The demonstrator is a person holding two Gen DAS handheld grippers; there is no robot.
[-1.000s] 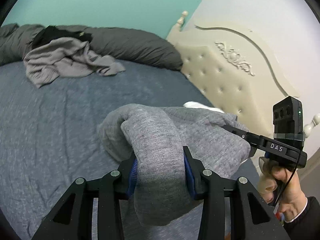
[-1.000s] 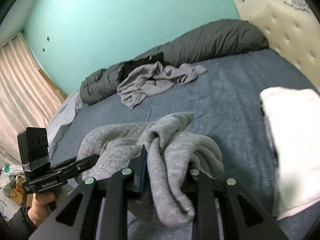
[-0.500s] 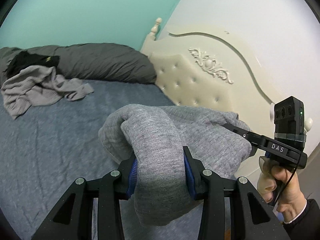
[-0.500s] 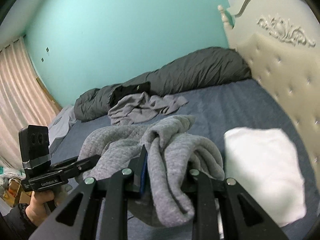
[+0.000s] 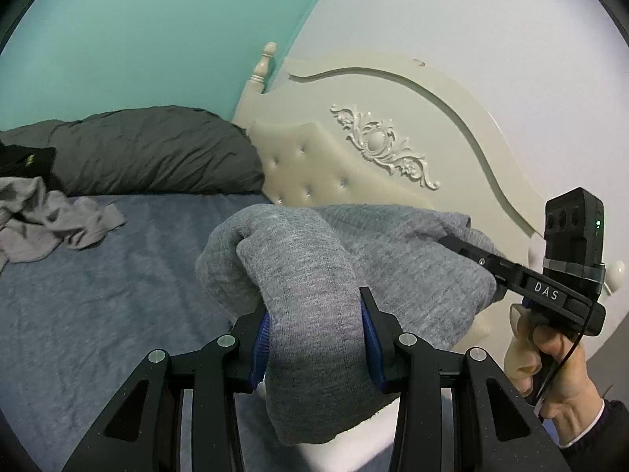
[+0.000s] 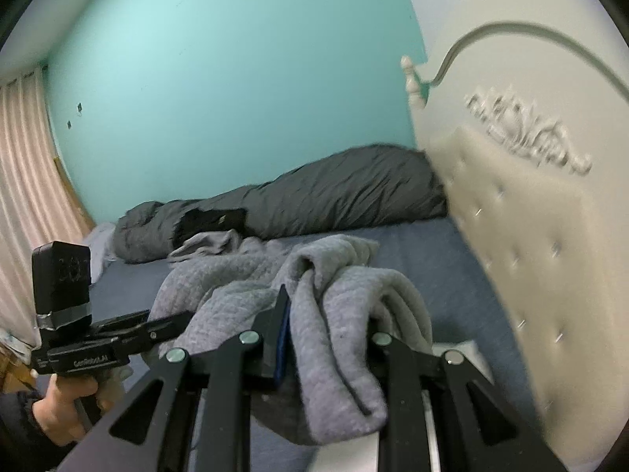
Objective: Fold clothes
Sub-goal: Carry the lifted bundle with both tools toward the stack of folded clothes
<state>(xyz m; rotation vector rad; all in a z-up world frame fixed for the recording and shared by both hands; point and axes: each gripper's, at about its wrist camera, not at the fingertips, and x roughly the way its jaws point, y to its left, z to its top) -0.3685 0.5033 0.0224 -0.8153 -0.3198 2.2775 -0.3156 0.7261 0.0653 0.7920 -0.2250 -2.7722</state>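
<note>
Ahead of the left tongs [image 5: 314, 338], to their left, the bed [image 5: 118, 295] lies free up to a grey garment [image 5: 47, 224] and duvet [image 5: 157, 149]. To their right, the headboard [image 5: 354, 149] blocks passage near the right tongs [image 6: 334, 338].

— What lies along the teal wall [image 5: 137, 31]?
— A dark grey duvet [image 5: 157, 149], bunched on the bed [image 5: 98, 295] beside the cream tufted headboard [image 5: 354, 149]
— Anything to the far side?
— A pale pink curtain [image 6: 23, 181] hangs there
</note>
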